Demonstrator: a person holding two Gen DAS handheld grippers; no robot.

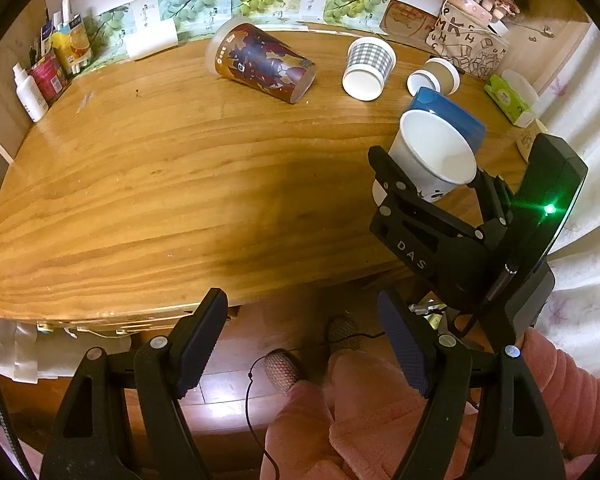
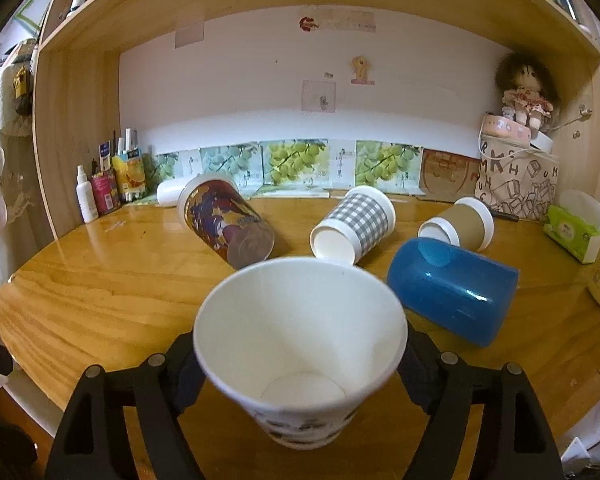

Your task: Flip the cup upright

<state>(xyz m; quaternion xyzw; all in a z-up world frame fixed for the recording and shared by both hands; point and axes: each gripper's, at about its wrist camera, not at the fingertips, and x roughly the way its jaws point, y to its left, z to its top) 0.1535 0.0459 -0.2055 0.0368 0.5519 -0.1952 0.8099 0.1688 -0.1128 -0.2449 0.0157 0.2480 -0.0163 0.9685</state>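
Observation:
My right gripper [image 2: 300,364] is shut on a white paper cup [image 2: 300,332] with a printed lower band; the cup tilts with its mouth up and away, just above the wooden desk [image 2: 100,288]. The left wrist view shows that gripper [image 1: 428,176] holding the cup [image 1: 436,156] at the right. My left gripper [image 1: 300,340] is open and empty, below the desk's front edge. Lying on their sides are a blue plastic cup [image 2: 452,288], a grey checked cup [image 2: 356,224], a brown sleeved cup [image 2: 460,226] and a tall dark printed cup [image 2: 224,220].
Bottles and packets [image 2: 108,184] stand at the back left. A printed bag [image 2: 516,184] with a doll on top is at the back right, beside a green tissue pack [image 2: 572,236]. A shelf overhangs the desk. My legs and the floor show under the left gripper.

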